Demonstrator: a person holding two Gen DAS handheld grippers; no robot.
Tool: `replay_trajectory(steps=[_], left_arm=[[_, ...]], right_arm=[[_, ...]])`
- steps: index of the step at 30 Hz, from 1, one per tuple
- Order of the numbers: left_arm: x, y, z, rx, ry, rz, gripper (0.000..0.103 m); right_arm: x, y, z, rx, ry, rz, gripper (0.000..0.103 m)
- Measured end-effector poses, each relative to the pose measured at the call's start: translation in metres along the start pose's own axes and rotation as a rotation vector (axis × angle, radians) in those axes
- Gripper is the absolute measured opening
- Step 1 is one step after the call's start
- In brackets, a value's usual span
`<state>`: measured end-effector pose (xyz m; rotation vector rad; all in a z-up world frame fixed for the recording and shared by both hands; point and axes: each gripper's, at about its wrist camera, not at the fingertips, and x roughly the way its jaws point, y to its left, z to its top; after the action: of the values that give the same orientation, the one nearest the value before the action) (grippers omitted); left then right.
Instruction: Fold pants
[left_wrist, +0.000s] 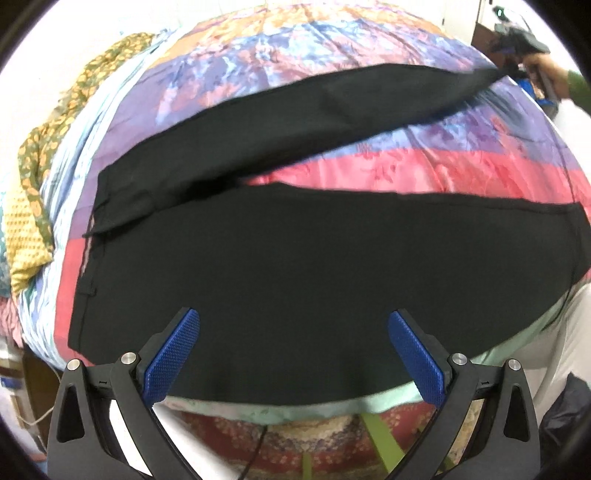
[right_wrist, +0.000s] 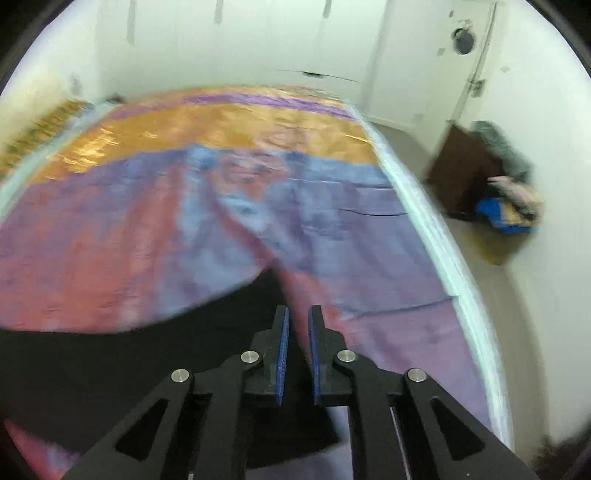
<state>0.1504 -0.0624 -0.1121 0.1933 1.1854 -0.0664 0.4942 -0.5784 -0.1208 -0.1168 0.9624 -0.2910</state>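
Black pants (left_wrist: 295, 258) spread across a patchwork bedspread (left_wrist: 424, 173), waistband off to the left of the left tool (left_wrist: 293, 354), both legs running away to the right. Near leg flat, directly ahead of and beneath the left tool, its blue pads (left_wrist: 173, 358) spread wide and empty, hovering just over the cloth near the bed's front edge. Far leg angled up and away to the upper right, its cuff end pinched and raised off the bed by the right tool (left_wrist: 517, 48), seen small and blurred in the left wrist view beside a hand in a green sleeve (left_wrist: 554, 79).

From the right wrist view, right tool (right_wrist: 298, 354) nearly closed, with black fabric (right_wrist: 147, 369) bunched under and between the pads (right_wrist: 283, 354), trailing left and back.

Long axis of the garment left to right, so the likely next move carries the lifted far leg toward the left tool and down onto the near leg. Right tool already on the cuff; left tool nearer the waist and seat, well placed to pin or guide.
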Motion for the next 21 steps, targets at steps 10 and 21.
replay_trajectory(steps=[10,21], left_arm=[[0.064,0.128,0.099,-0.298,-0.341,0.300,0.102],[0.195,0.205,0.097,-0.510,-0.208,0.230,0.102]], right_arm=[[-0.041,0.192,-0.084,0.108,0.054,0.886,0.074],[-0.038,0.324,-0.128,-0.221,0.209,0.994,0.064]])
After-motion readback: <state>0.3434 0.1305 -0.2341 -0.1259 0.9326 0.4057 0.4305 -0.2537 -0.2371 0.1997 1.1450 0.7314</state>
